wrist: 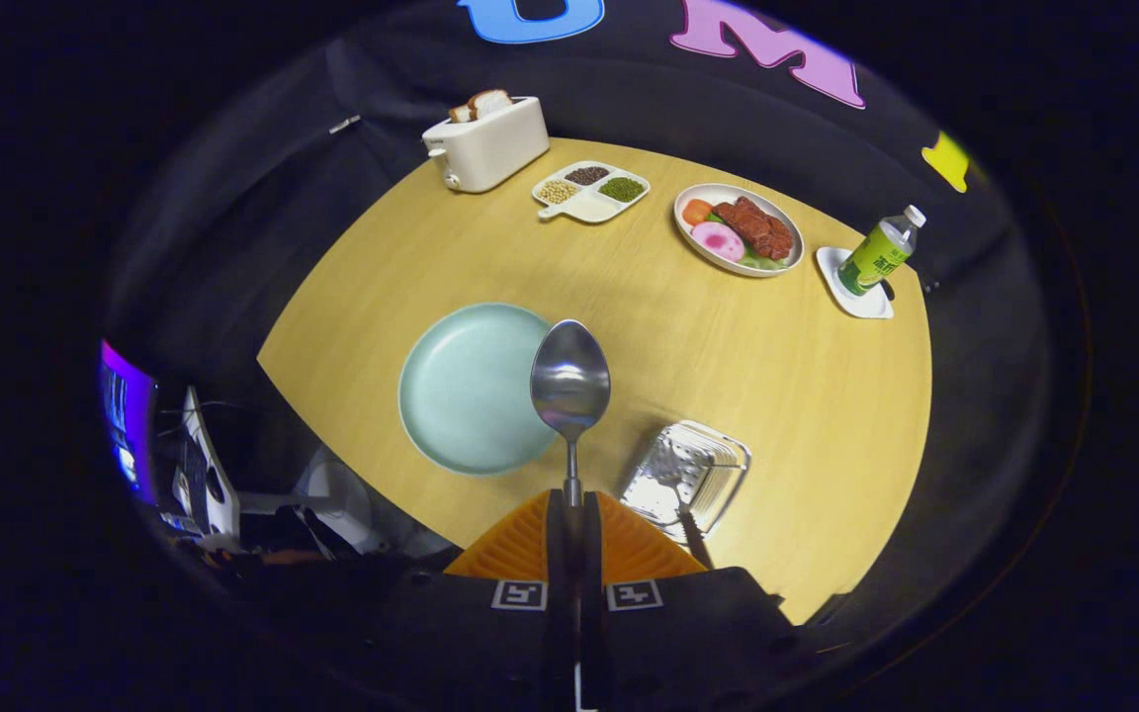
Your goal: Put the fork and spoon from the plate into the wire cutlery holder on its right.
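Steel spoon pinched above the table, fork already in the holder

Held by its handle: a steel spoon (570,381), gripped in the gripper (570,514), both fingers pressed together on the thin stem. Bowl of the spoon pointing forward, beyond the fingertips, raised above the table and seen partly over the right rim of the plate (461,388). Pale green plate lying bare on the wooden table (728,366), just ahead of the fingers and to their left.

To the right of the plate, near the fingers: the wire cutlery holder (693,465), shiny, standing on the table. Inside it, a fork (680,499), tines down in the basket, dark handle leaning out toward the gripper. Not possible to tell how deep the tines sit.

Farther across the table, well apart from the plate: a white toaster (490,146) with slices of bread in its slots; next to it a divided dish (591,191) with beans and grains in separate compartments; then an oval plate of food (738,229) with meat, a pink slice and something orange. Beyond that, near the table edge, a green bottle (881,255) with a white cap, standing on a small white coaster (851,287).
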Demonstrator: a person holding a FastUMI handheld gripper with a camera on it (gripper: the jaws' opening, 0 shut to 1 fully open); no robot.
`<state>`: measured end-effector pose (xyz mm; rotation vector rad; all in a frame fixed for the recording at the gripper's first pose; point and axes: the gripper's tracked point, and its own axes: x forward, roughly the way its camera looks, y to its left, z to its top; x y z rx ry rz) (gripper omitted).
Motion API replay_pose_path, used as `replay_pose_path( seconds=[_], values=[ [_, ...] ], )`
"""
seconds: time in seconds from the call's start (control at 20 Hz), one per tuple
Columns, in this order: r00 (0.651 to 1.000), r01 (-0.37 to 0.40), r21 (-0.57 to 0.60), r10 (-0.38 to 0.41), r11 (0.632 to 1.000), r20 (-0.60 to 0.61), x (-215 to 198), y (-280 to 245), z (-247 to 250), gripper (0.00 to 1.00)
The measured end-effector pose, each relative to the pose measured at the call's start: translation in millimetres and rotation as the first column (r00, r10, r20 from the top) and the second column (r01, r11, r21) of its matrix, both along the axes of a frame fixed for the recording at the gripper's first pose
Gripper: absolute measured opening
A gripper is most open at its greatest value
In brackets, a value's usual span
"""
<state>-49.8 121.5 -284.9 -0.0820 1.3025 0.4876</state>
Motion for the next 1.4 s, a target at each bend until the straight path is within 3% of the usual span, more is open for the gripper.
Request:
replay_pose_path(
  seconds=[0.15, 0.3, 0.5, 0.75, 1.0, 1.2, 1.35, 1.4],
  values=[
    [0.998, -0.012, -0.039, 0.01, 0.999, -0.068, -4, -34, -4, 0.07],
    [0.983, -0.08, -0.106, 0.061, 0.991, -0.175, -12, -63, -16, 0.07],
    [0.938, -0.203, -0.192, 0.135, 0.96, -0.32, -18, -87, -38, 0.07],
    [0.875, -0.3, -0.215, 0.178, 0.929, -0.451, -27, -94, -45, 0.07],
    [0.875, -0.25, -0.19, 0.137, 0.949, -0.464, -17, -82, -47, 0.17],
    [0.908, -0.216, -0.191, 0.125, 0.958, -0.399, -10, -86, -47, 0.44],
    [0.957, -0.106, -0.144, 0.062, 0.984, -0.282, -2, -80, -39, 0.74],
    [0.972, -0.056, -0.122, 0.026, 0.991, -0.232, 1, -77, -33, 0.77]
  ],
)
